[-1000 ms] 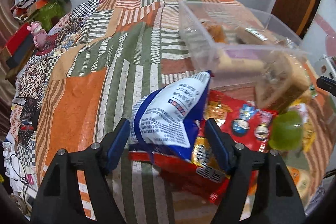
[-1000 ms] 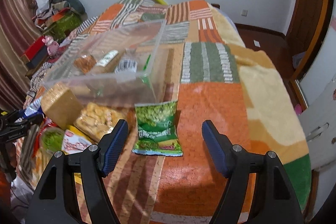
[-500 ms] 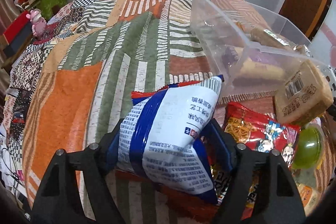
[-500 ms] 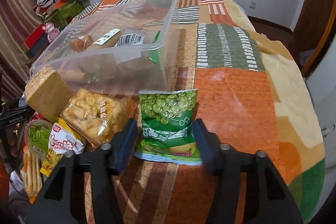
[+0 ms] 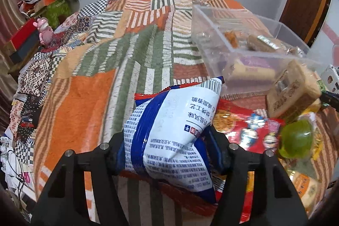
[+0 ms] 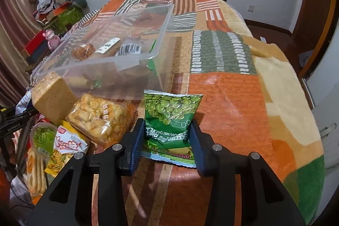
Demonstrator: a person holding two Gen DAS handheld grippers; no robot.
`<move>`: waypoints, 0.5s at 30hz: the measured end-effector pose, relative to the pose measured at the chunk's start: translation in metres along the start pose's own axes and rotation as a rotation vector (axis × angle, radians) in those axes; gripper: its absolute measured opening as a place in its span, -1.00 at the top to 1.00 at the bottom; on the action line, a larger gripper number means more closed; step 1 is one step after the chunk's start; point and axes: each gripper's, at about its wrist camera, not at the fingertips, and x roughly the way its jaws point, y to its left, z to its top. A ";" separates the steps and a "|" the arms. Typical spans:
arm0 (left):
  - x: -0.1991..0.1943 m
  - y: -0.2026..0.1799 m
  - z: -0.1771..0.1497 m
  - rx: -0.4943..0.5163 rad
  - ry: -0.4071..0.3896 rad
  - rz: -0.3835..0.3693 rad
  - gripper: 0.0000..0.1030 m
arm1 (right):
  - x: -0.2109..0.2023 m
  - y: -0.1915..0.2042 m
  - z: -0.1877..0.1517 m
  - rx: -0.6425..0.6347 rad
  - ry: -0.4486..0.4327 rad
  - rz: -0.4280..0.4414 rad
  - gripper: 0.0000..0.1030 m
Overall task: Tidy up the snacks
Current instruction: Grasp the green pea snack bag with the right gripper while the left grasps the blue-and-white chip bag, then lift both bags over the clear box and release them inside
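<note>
patchwork bed [image 6: 222, 94] carries snacks, bin [image 6: 118, 69].

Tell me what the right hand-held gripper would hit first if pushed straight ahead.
The right hand-held gripper, shut on the green pea bag, points at the clear plastic bin. Its near wall would probably come first, though depth is hard to judge.

The green pea packet [image 6: 171, 118], at centre frame, reads "QING WEI DOU"; the blue-white bag's [image 5: 171, 141] Chinese print is illegible.
</note>
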 end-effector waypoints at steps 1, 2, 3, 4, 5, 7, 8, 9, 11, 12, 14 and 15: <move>-0.006 0.000 0.001 -0.002 -0.010 0.000 -0.21 | -0.003 0.000 0.000 -0.001 -0.006 -0.003 0.26; -0.011 -0.001 0.002 -0.004 -0.019 -0.001 -0.21 | -0.006 0.000 0.001 -0.003 -0.014 -0.005 0.26; -0.017 -0.001 0.004 -0.006 -0.032 -0.004 -0.21 | -0.011 0.000 0.002 -0.004 -0.025 -0.008 0.26; -0.022 -0.002 0.006 -0.008 -0.042 -0.007 -0.21 | -0.013 0.000 0.003 -0.004 -0.033 -0.010 0.26; -0.027 -0.003 0.008 -0.008 -0.053 -0.011 -0.21 | -0.017 0.000 0.003 -0.004 -0.042 -0.009 0.26; -0.036 -0.007 0.014 -0.008 -0.074 -0.019 -0.21 | -0.025 -0.002 0.006 -0.001 -0.064 -0.004 0.26; -0.041 -0.009 0.016 -0.007 -0.085 -0.024 -0.21 | -0.028 -0.002 0.007 0.000 -0.075 -0.001 0.26; -0.046 -0.012 0.020 -0.002 -0.100 -0.030 -0.21 | -0.032 -0.001 0.009 0.001 -0.086 0.001 0.26; -0.053 -0.017 0.026 0.005 -0.121 -0.037 -0.21 | -0.039 -0.001 0.012 0.001 -0.109 0.004 0.26; -0.056 -0.021 0.029 0.009 -0.132 -0.043 -0.21 | -0.042 0.000 0.014 0.000 -0.120 0.007 0.26; -0.063 -0.027 0.037 0.015 -0.155 -0.055 -0.21 | -0.048 0.001 0.019 -0.004 -0.143 0.011 0.26; -0.066 -0.031 0.040 0.020 -0.167 -0.062 -0.21 | -0.050 0.002 0.022 -0.007 -0.153 0.013 0.26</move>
